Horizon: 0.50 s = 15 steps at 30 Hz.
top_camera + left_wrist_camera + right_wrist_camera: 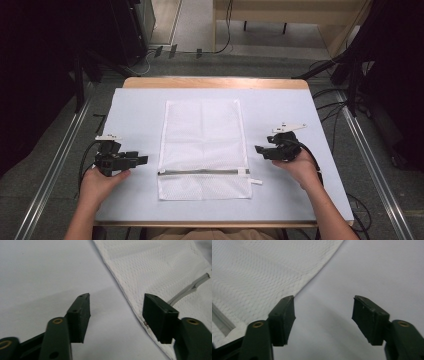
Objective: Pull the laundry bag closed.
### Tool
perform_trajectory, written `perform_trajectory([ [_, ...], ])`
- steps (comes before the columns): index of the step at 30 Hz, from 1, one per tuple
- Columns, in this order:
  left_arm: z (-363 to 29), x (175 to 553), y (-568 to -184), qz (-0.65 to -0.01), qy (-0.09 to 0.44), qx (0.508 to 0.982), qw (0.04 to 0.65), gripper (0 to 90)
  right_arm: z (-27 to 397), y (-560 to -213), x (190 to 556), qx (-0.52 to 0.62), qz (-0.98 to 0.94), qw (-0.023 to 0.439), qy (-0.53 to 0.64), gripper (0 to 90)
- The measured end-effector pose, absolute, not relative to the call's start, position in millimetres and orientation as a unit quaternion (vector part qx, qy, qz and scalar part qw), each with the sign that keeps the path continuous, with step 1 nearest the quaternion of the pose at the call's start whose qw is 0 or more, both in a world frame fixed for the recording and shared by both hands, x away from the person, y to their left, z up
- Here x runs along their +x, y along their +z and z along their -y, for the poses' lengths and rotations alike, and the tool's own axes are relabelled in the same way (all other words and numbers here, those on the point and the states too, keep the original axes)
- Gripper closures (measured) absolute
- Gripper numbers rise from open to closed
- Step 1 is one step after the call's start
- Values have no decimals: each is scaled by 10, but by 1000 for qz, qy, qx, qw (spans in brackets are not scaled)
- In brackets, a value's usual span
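Observation:
A white mesh laundry bag (202,145) lies flat in the middle of the table, with a grey zipper (199,172) running across it near its front end. My left gripper (141,160) rests just left of the bag, at zipper height, pointing right at it. Its jaws stand open with only bare cloth between them (116,312), the bag's edge (150,277) close by the right jaw. My right gripper (259,150) sits to the right of the bag, pointing left, also open and holding nothing (323,312). The bag's mesh (257,277) lies beside its left jaw.
A pale blue-white cloth (125,115) covers the wooden table (215,82). The zipper's white pull tab (256,181) sticks out at the bag's right edge. Cables trail from both grippers. Dark stands and floor cables surround the table.

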<state>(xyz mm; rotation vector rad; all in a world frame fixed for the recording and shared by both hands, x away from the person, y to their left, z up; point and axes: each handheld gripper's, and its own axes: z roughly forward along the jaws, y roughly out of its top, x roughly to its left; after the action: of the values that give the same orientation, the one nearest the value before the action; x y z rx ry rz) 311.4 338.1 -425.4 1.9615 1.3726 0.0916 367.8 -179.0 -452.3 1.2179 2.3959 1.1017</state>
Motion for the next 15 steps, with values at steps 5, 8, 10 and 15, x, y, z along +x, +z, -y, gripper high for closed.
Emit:
perform_trajectory([
  [5,-3362,3159,-4264,-540,23,766,349,479,1798,-4521,3681,423,-819,110,372,410],
  [8,-3350,3194,-4281,-537,27,771,341,444,1811,-4515,3684,430,-815,103,375,437],
  [10,-3345,3213,-4289,-537,32,772,337,443,1810,-4517,3677,432,-814,105,375,446],
  [15,-3341,3261,-4297,-541,32,772,333,406,1790,-4531,3665,438,-814,100,368,480],
])
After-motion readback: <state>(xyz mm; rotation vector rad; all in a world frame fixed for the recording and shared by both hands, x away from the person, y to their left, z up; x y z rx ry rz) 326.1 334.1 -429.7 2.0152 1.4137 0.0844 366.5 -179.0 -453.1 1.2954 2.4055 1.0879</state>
